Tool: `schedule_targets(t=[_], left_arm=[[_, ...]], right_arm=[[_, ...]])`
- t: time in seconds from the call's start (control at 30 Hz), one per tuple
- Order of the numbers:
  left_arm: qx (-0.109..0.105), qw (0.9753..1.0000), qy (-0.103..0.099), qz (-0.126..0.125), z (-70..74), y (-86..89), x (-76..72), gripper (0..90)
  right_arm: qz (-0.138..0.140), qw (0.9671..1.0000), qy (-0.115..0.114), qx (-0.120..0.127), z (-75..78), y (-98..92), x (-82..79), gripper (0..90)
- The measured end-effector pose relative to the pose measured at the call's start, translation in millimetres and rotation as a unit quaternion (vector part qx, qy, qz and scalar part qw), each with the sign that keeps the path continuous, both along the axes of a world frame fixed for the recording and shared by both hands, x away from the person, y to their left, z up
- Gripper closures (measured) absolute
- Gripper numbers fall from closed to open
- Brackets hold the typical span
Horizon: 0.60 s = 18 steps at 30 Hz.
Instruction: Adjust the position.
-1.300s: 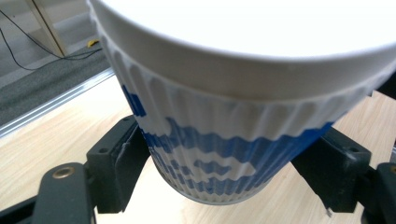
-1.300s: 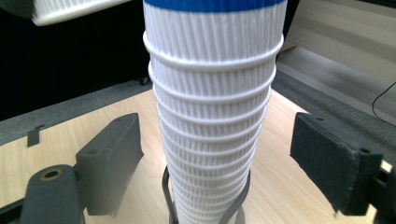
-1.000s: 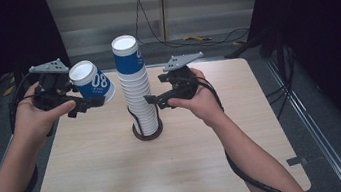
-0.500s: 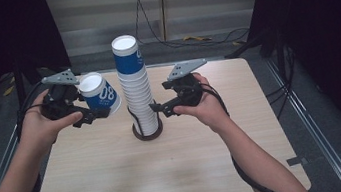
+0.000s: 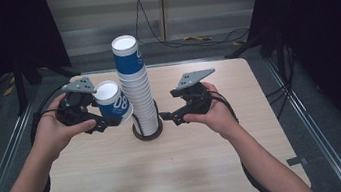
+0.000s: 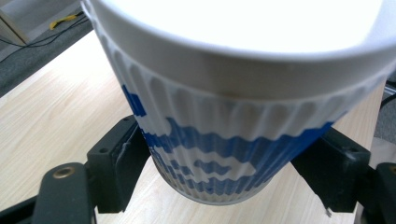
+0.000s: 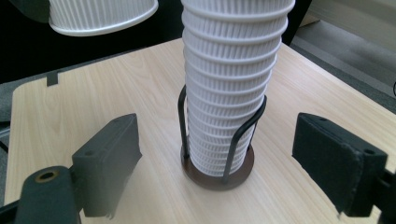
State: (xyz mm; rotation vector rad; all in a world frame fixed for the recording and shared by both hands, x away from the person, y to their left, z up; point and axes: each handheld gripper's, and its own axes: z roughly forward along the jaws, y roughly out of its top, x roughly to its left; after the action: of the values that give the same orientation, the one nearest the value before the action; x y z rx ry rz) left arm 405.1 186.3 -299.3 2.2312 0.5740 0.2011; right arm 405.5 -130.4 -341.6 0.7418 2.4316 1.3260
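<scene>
A tall stack of upside-down blue-and-white ribbed paper cups (image 5: 136, 88) stands in a dark wire holder (image 5: 148, 130) at the table's middle. My left gripper (image 5: 107, 121) is shut on a single cup (image 5: 113, 103) of the same kind, tilted, its white base up, just left of the stack and clear of the table. In the left gripper view the cup (image 6: 219, 140) sits between both jaws of the left gripper (image 6: 224, 179). My right gripper (image 5: 173, 116) is open just right of the holder. In its own view the right gripper (image 7: 224, 156) faces the stack (image 7: 231, 79) and holder (image 7: 218, 173), jaws wide apart.
The light wooden table (image 5: 170, 177) has open surface in front of the holder. Cables lie on the floor behind the table (image 5: 185, 38). Metal rails (image 5: 308, 122) run along both sides. The held cup's open rim (image 7: 105, 21) hangs at the right gripper view's upper left.
My left gripper has carried the cup rightward and a little lower, close beside the stack. The right gripper has shifted slightly nearer the holder's base.
</scene>
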Motion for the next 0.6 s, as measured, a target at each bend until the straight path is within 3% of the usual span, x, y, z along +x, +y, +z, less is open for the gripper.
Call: schedule_targets(t=[0.6], left_arm=[[0.05,0.9977,0.003,-0.045,-3.5,-27.1,-8.1,22.1]], right_arm=[[0.011,0.9997,0.009,-0.018,-11.7,-12.6,-11.8,14.5]])
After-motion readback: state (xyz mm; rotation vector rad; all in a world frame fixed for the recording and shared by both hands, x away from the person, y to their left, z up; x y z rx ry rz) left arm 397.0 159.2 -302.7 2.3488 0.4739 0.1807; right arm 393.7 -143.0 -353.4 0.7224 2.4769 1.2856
